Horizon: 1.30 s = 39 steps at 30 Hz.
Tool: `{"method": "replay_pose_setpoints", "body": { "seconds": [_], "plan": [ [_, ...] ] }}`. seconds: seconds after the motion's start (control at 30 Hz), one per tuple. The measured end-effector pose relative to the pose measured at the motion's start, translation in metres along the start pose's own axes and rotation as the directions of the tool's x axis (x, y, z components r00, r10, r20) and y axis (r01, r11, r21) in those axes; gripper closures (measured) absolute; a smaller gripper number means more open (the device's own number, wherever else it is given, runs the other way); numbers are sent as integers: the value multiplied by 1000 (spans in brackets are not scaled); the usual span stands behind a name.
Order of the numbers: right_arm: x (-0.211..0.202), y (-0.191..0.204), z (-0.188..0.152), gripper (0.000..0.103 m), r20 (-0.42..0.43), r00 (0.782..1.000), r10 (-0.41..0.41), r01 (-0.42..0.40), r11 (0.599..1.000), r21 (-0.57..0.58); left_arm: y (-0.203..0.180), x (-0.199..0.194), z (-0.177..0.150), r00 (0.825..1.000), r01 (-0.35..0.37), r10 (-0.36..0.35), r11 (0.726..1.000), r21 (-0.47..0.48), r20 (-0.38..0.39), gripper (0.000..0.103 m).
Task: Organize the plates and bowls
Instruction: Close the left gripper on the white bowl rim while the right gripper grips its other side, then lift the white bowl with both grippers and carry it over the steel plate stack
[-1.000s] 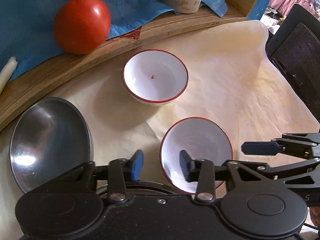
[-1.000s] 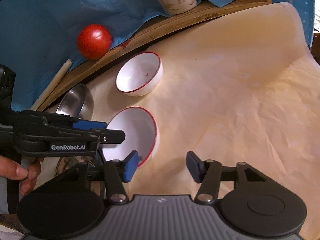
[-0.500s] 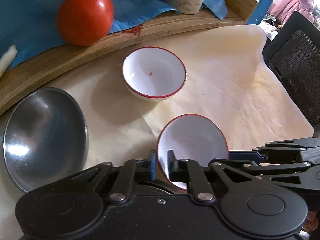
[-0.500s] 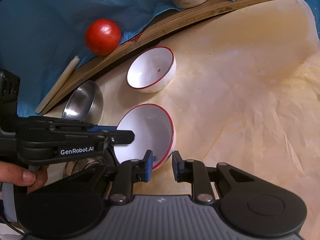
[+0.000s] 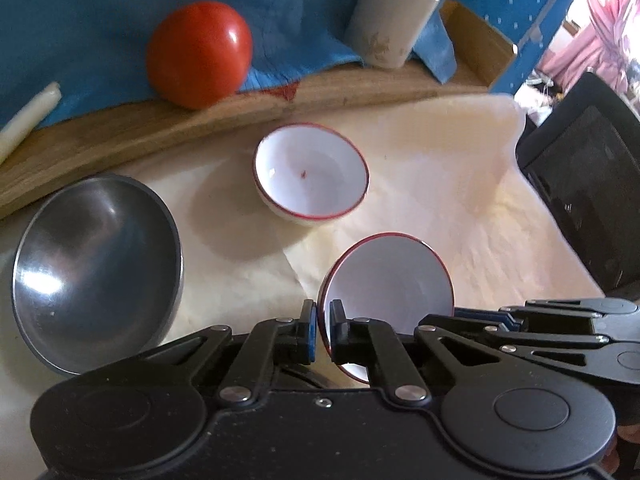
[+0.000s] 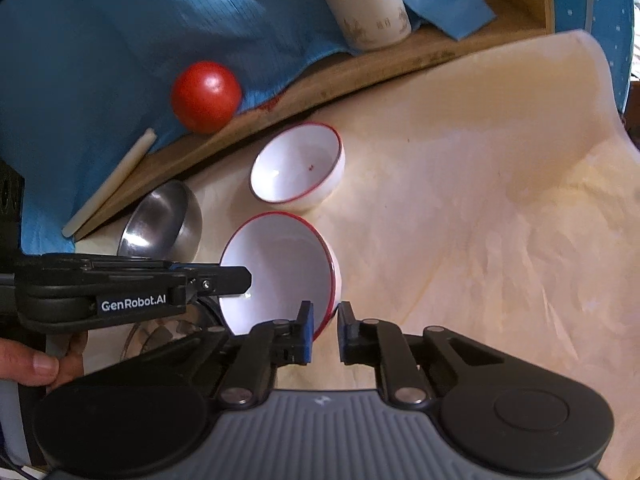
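Both claws have closed since a second ago: the left gripper (image 5: 323, 330) and the right gripper (image 6: 323, 330) now pinch opposite rims of the near bowl (image 6: 280, 272), tilting it above the paper. Stacking has barely begun; the far bowl (image 5: 312, 178) and steel bowl (image 5: 96, 272) sit untouched. White, glossy, red-rimmed.

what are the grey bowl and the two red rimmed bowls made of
The grey bowl looks like brushed stainless steel: dull silver with bright reflected highlights. The far red-rimmed bowl and the near red-rimmed bowl, pinched at its rim by both grippers, look like glossy white ceramic or melamine; which one can't be told.
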State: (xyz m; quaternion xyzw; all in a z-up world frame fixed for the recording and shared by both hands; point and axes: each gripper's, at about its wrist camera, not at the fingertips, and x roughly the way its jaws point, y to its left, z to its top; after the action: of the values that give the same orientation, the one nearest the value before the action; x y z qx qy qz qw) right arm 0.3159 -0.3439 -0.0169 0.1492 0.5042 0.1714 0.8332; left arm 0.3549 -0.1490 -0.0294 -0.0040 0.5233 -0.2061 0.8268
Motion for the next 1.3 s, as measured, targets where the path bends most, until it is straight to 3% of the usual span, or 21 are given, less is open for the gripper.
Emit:
{"method": "replay_pose_setpoints", "body": {
  "seconds": [0.3, 0.63, 0.93, 1.3],
  "plan": [
    [-7, 24, 22, 91, 52, 998, 31, -28, 998, -52, 15, -33, 11, 993, -12, 20, 997, -72, 115, 98],
    [17, 80, 57, 91, 10, 991, 137, -133, 975, -178, 71, -72, 6, 972, -92, 137, 970, -227, 192, 98],
    [55, 134, 69, 91, -80, 981, 177, -193, 937, -290, 117, -85, -6, 955, -173, 240, 927, -332, 173, 97],
    [84, 147, 70, 90, -155, 976, 153, -194, 933, -303, 135, -68, -7, 962, -191, 248, 911, -365, 116, 97]
  ]
}}
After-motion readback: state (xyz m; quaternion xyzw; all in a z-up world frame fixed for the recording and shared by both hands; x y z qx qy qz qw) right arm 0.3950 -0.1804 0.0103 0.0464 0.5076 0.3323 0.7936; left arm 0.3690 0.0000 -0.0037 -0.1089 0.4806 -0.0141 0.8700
